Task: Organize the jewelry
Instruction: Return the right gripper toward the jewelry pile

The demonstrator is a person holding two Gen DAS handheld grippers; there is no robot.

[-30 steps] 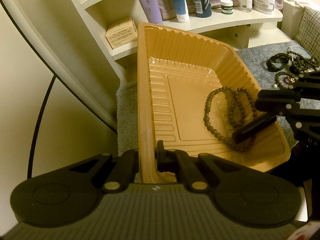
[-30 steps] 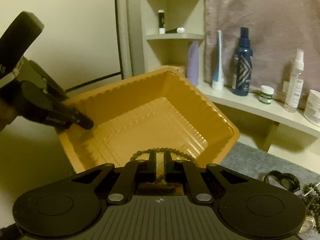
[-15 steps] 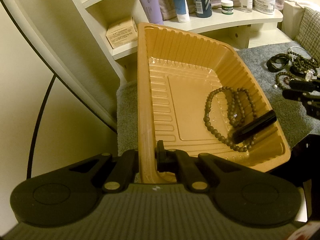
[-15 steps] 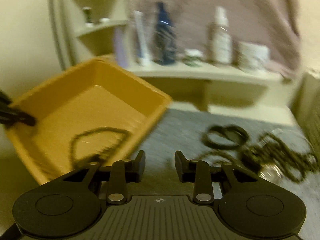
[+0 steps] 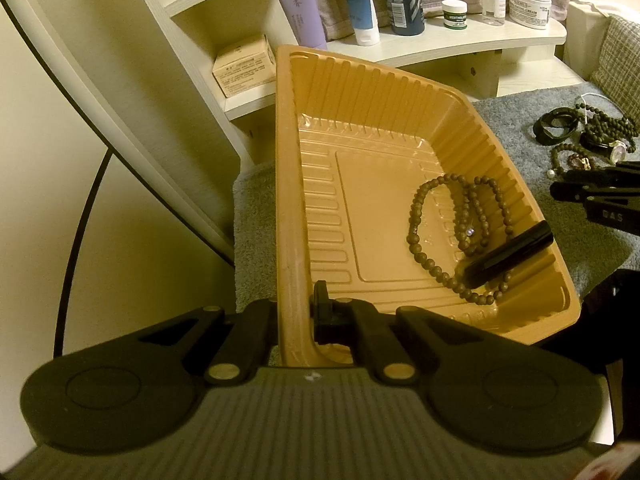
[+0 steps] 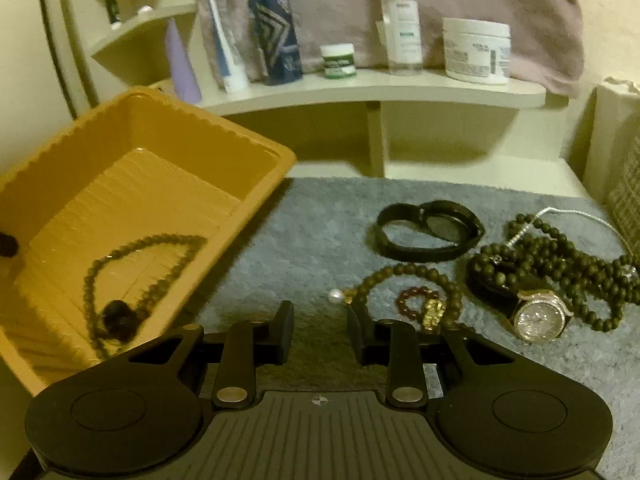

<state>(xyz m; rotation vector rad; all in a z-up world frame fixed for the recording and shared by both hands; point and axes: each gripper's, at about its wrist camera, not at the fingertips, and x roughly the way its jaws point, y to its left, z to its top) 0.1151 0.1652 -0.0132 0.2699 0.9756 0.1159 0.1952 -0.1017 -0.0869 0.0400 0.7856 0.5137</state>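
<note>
My left gripper is shut on the near rim of the orange plastic tray, which it holds tilted. In the tray lie a brown bead necklace and a black tube. My right gripper is open and empty, low over the grey mat, right of the tray. Just ahead of it lie a pearl, a brown bead bracelet, a small red bead bracelet, a jewelled watch, dark bead strands and a black band.
A cream shelf behind the mat carries bottles, tubes and jars. A side shelf holds a small box. A curved mirror frame stands at the left. A woven cushion sits at the right edge.
My right gripper has let go of the bead necklace in the tray, opened, and swung right over the mat toward the loose jewelry. The left gripper has kept its hold on the tray.
</note>
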